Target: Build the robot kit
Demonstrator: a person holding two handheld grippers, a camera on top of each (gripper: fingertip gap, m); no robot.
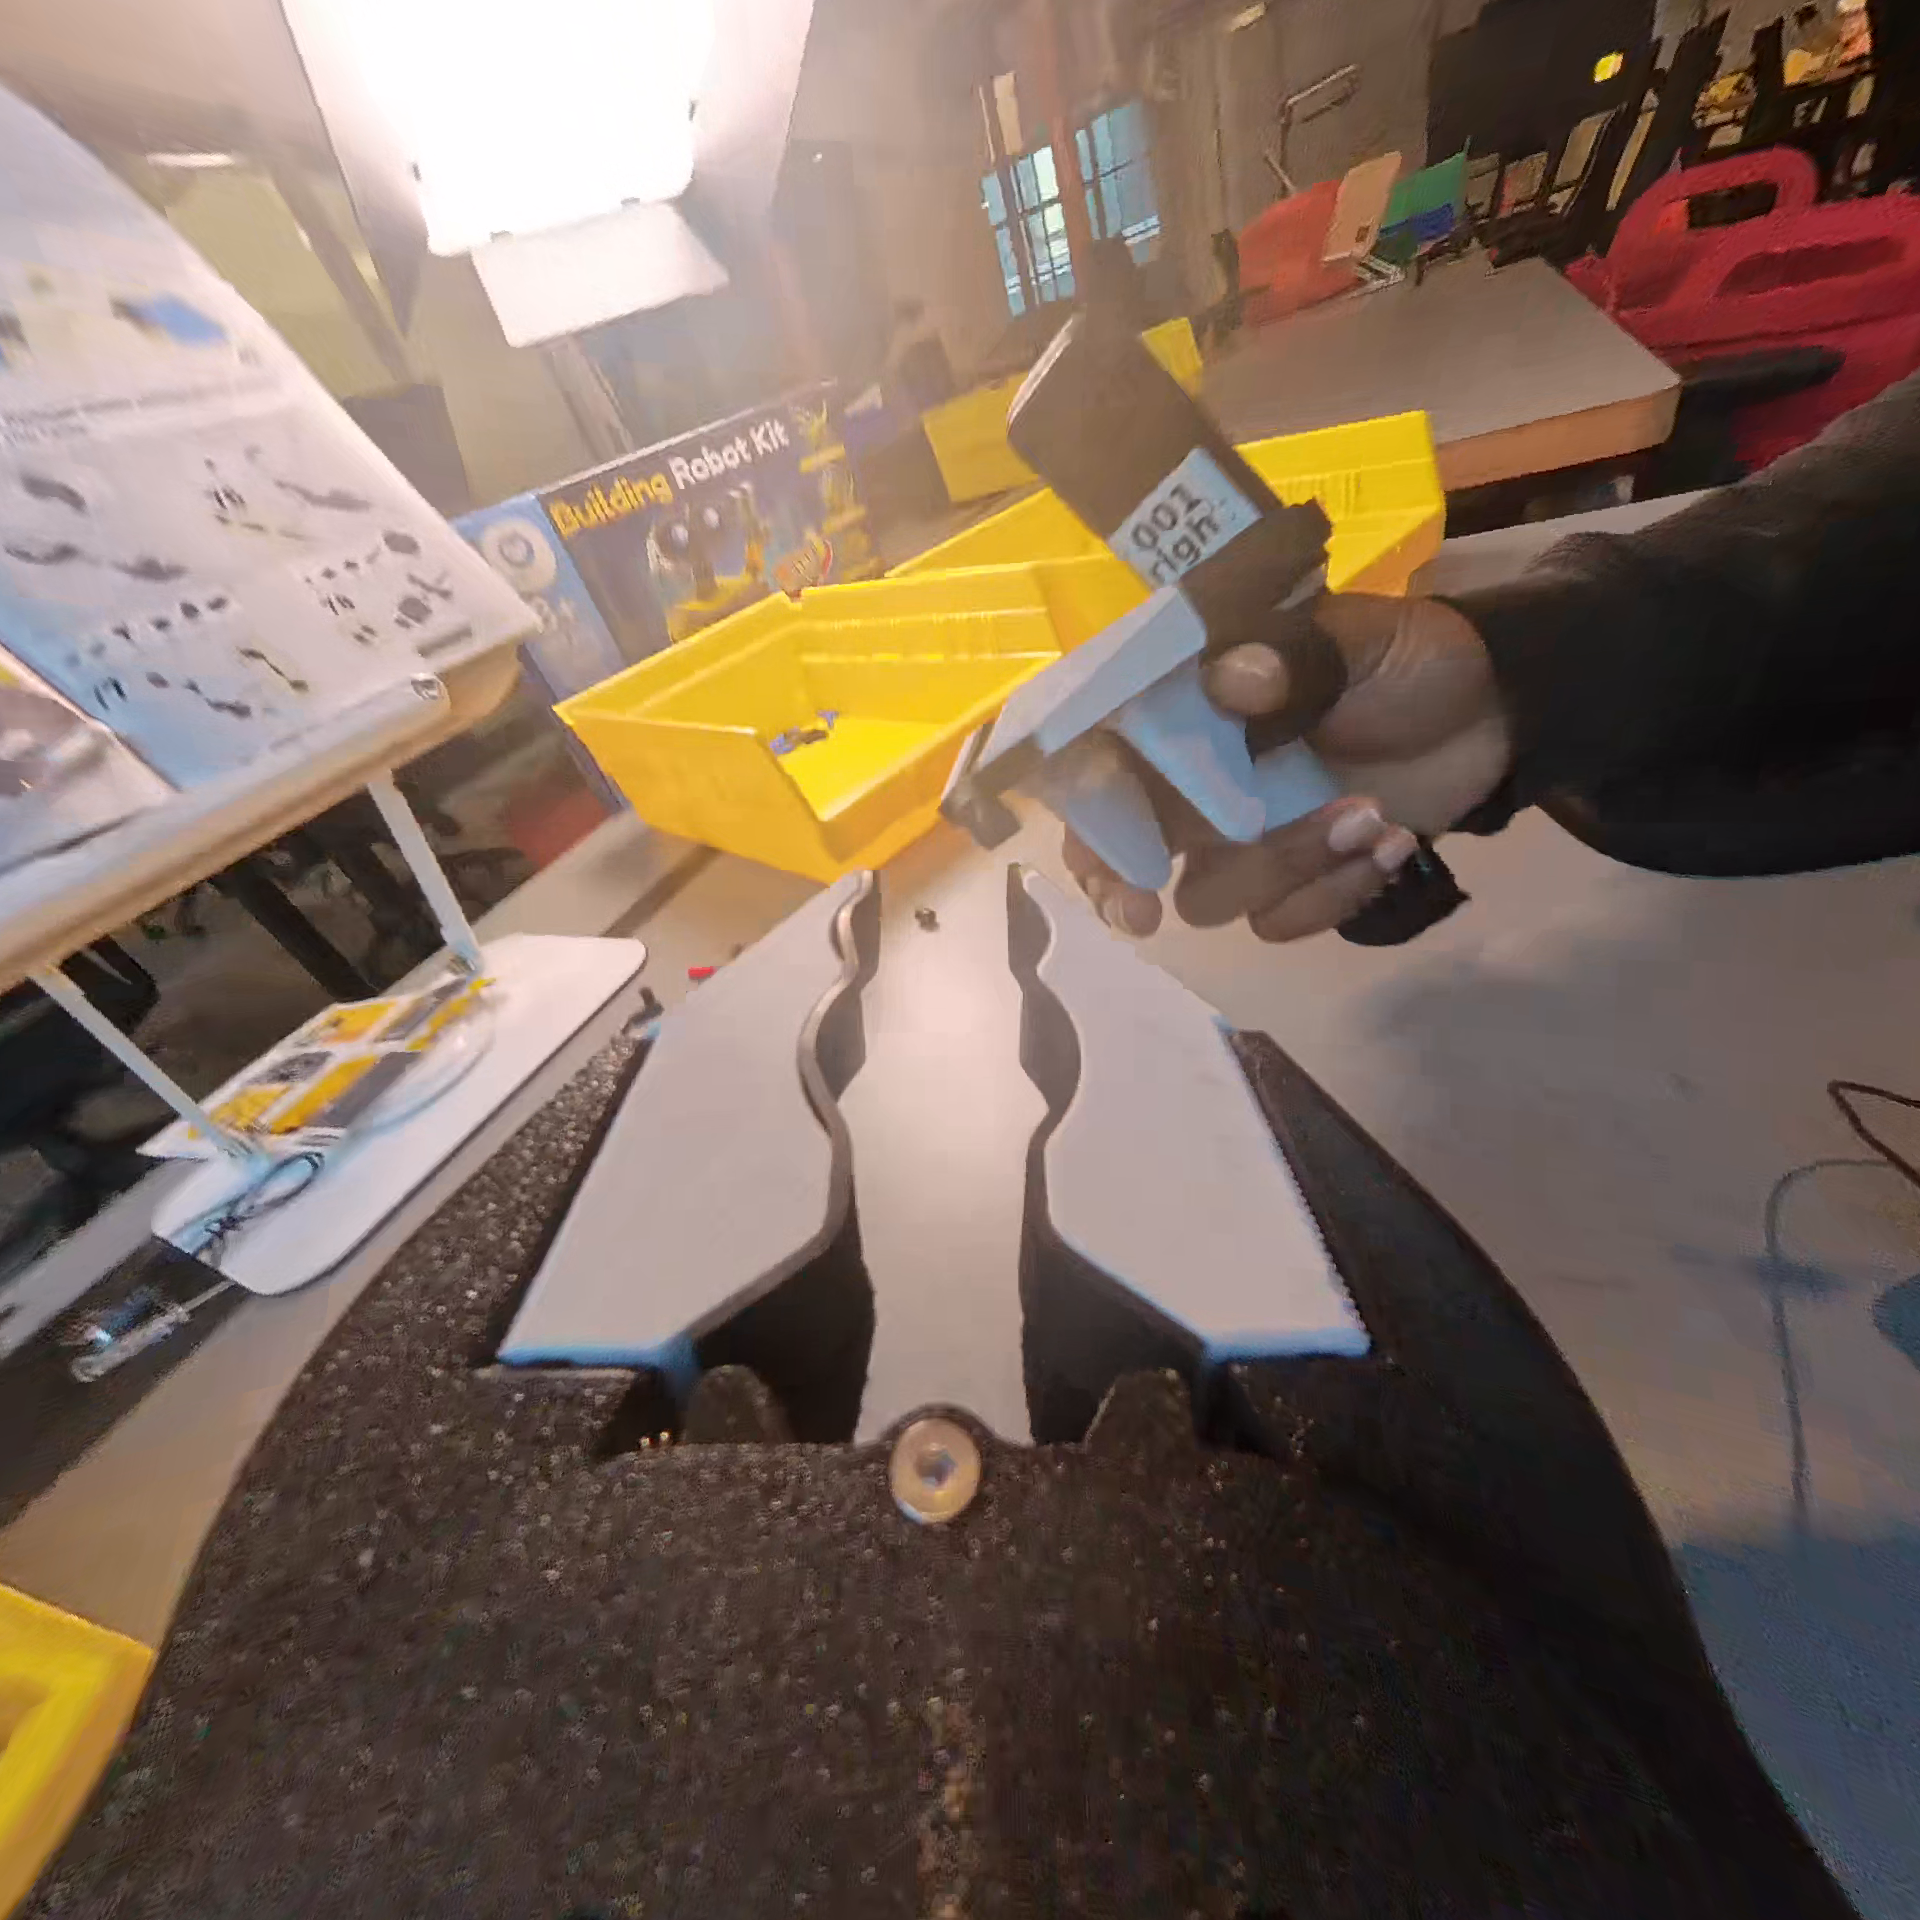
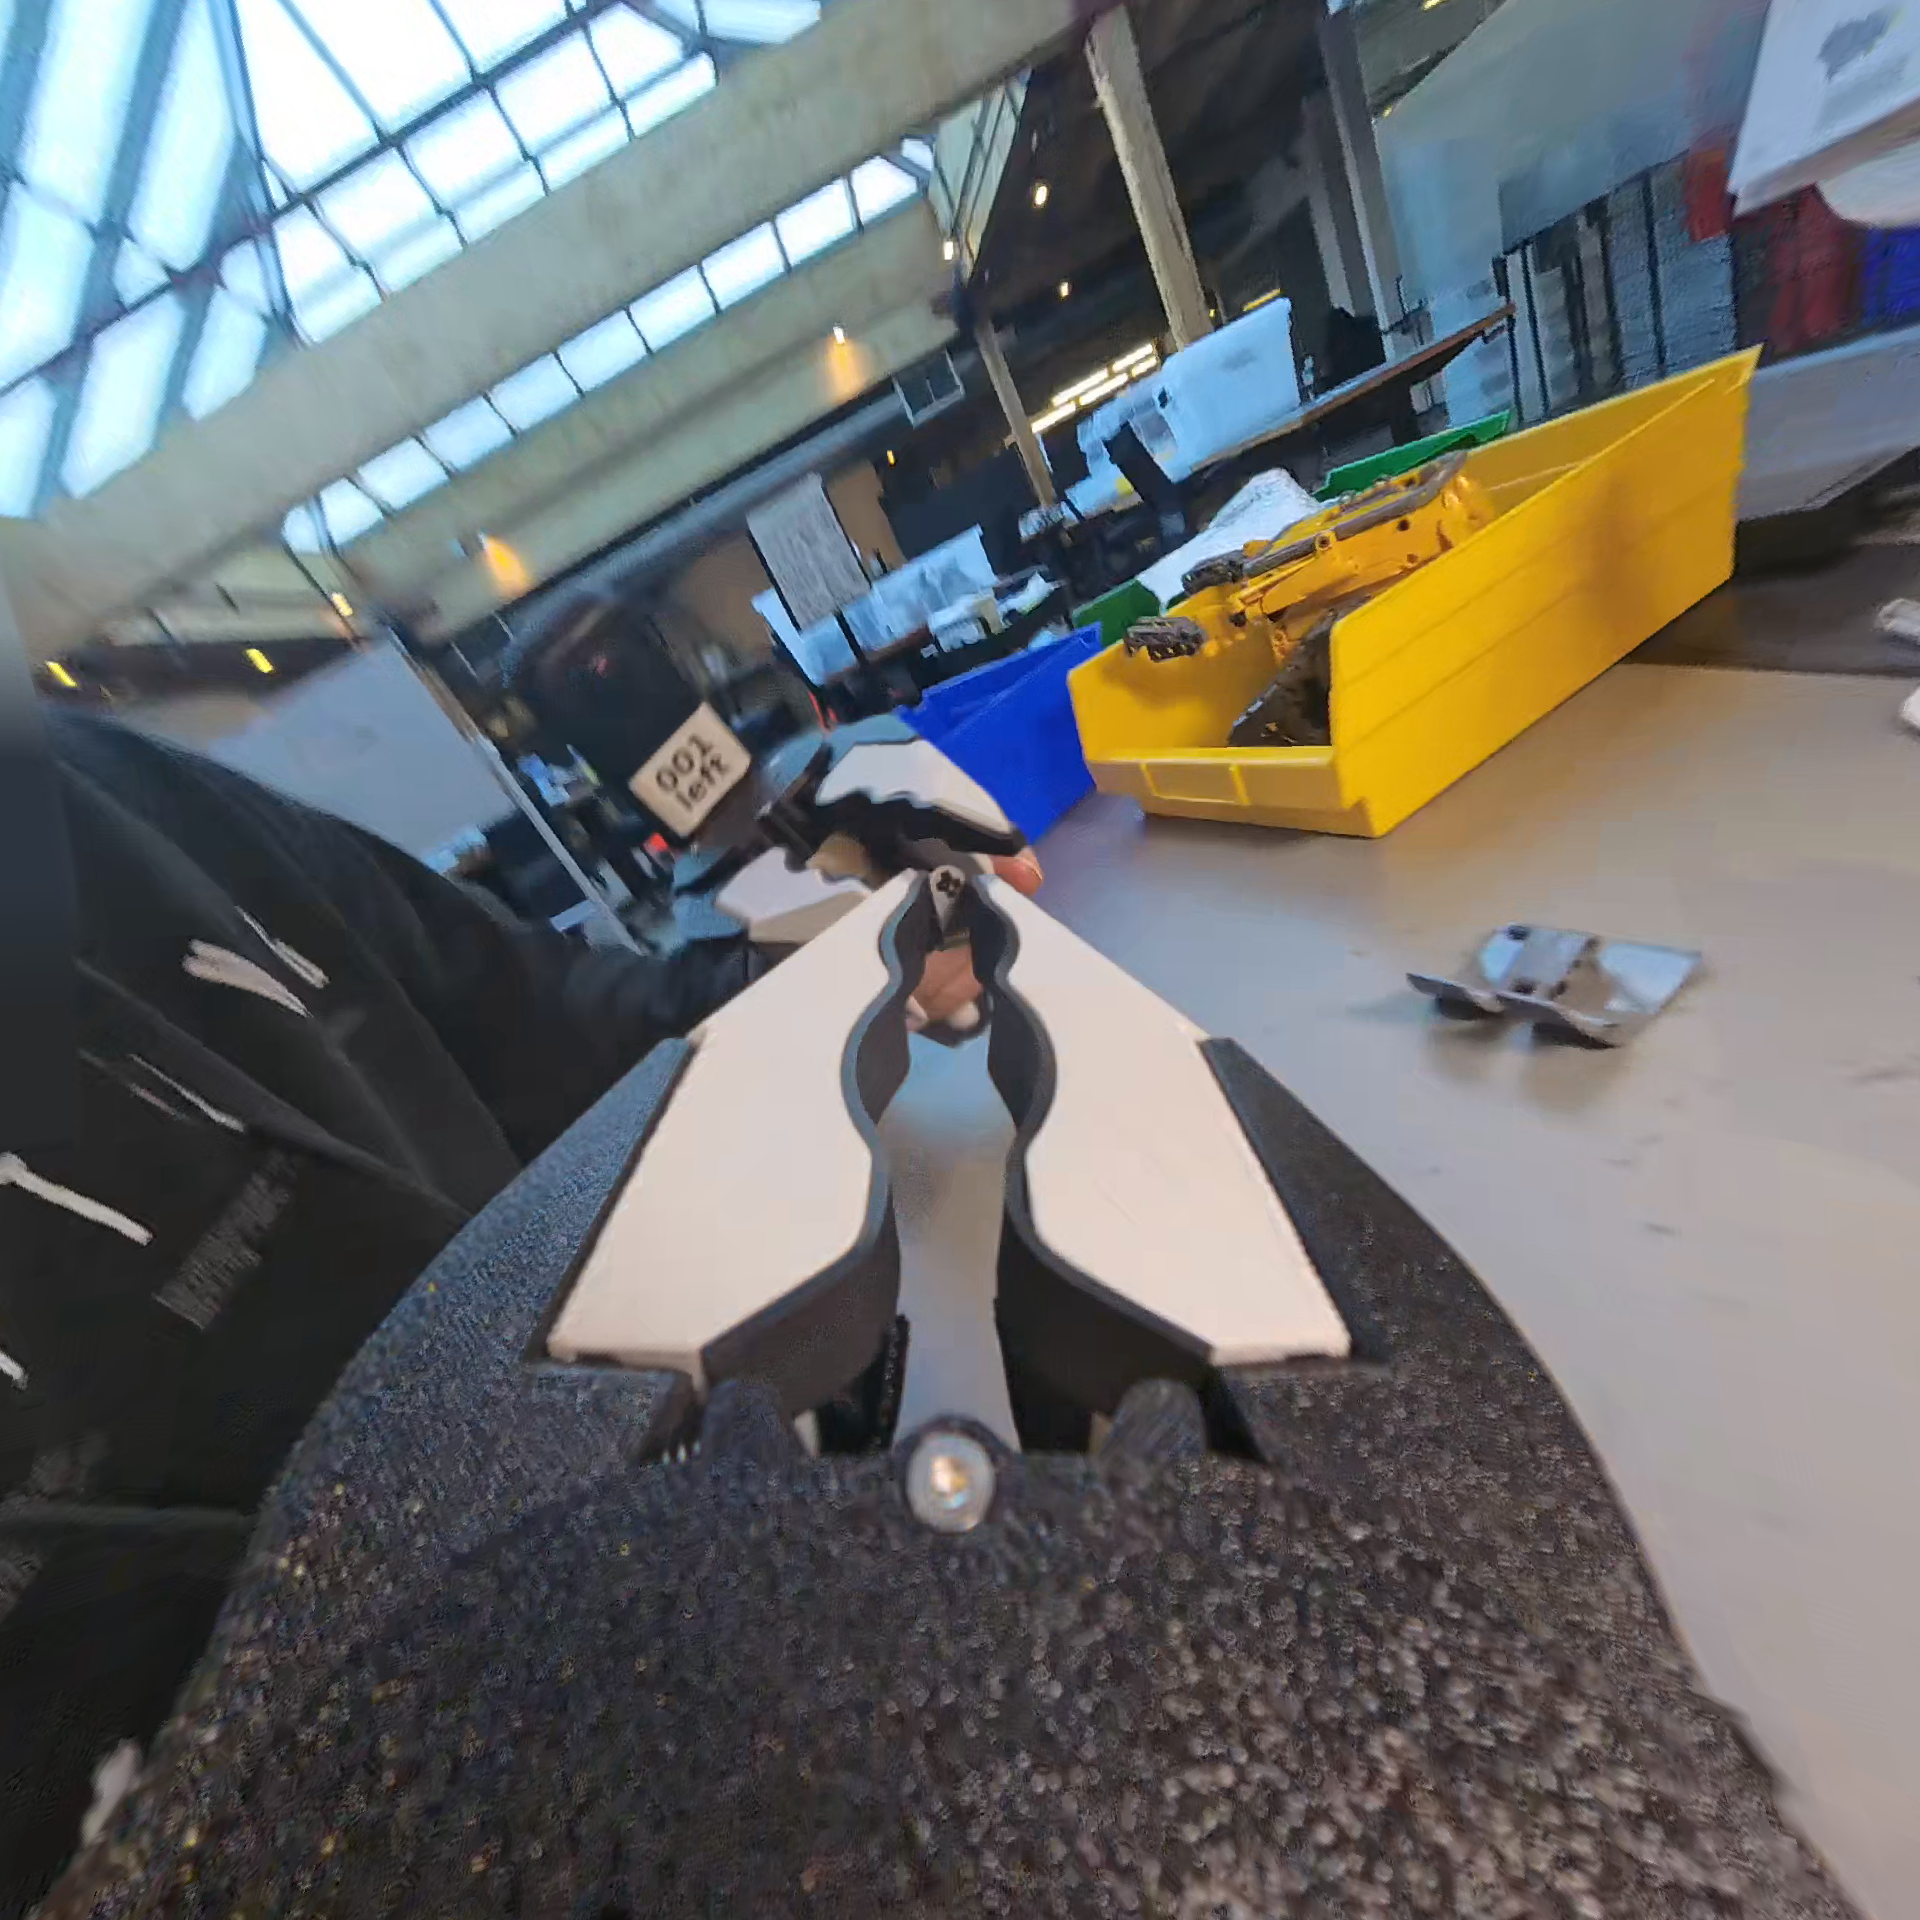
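My left gripper [image 1: 945,885] is open and empty, low over the grey table [image 1: 1351,1091]. A tiny black piece [image 1: 923,916] lies on the table just past its fingertips. My right gripper [image 2: 948,891] is shut on a small grey piece [image 2: 948,900] with a cross-shaped hole, held at its very tips. In the left wrist view the right gripper [image 1: 971,816] is in a person's hand [image 1: 1351,769], just above and right of my left fingertips. In the right wrist view the left gripper [image 2: 935,842] sits right behind the held piece.
Open yellow bins [image 1: 727,748] and a robot kit box [image 1: 707,530] stand beyond the left gripper. An instruction sheet on a stand [image 1: 208,520] is at left. A yellow bin with a yellow model [image 2: 1455,665], a blue bin [image 2: 1008,727] and a grey plastic part [image 2: 1558,982] lie on the table. Both grippers' tips are close together, under 4 cm apart.
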